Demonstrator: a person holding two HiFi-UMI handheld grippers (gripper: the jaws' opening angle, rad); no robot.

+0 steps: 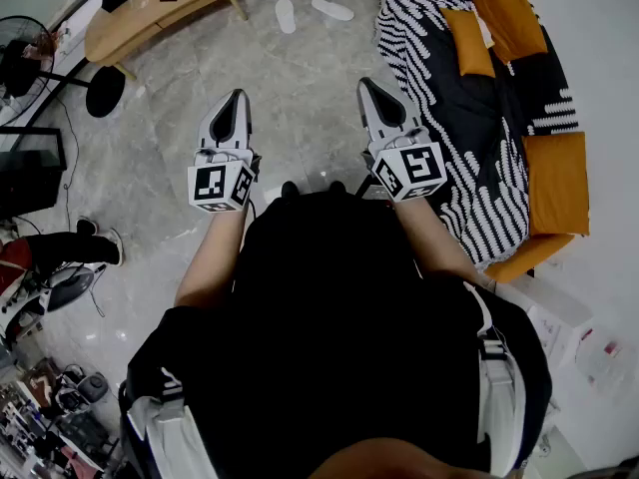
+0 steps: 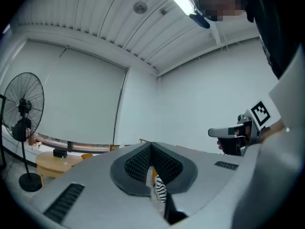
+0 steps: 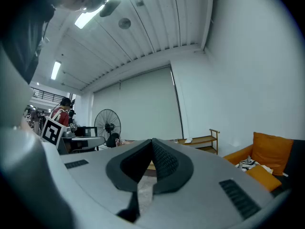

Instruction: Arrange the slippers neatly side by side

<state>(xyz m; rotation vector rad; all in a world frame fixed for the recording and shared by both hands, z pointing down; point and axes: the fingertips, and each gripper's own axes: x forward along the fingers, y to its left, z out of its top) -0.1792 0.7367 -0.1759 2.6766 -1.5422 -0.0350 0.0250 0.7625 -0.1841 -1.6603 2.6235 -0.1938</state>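
Jaws shut tip-to-tip on the left gripper (image 1: 238, 98) and right gripper (image 1: 365, 85), nothing between them. One flat white slipper (image 1: 286, 15) and the second white slipper (image 1: 332, 9) lie apart, splayed at different angles, on the glossy grey marbled floor (image 1: 300, 98), well ahead of both grippers.

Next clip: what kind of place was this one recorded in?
Likely a living-room setup, perhaps staged: an orange-cushioned sofa with a striped throw, a low wooden table, a standing fan, and white slippers lying on the stone-look floor.
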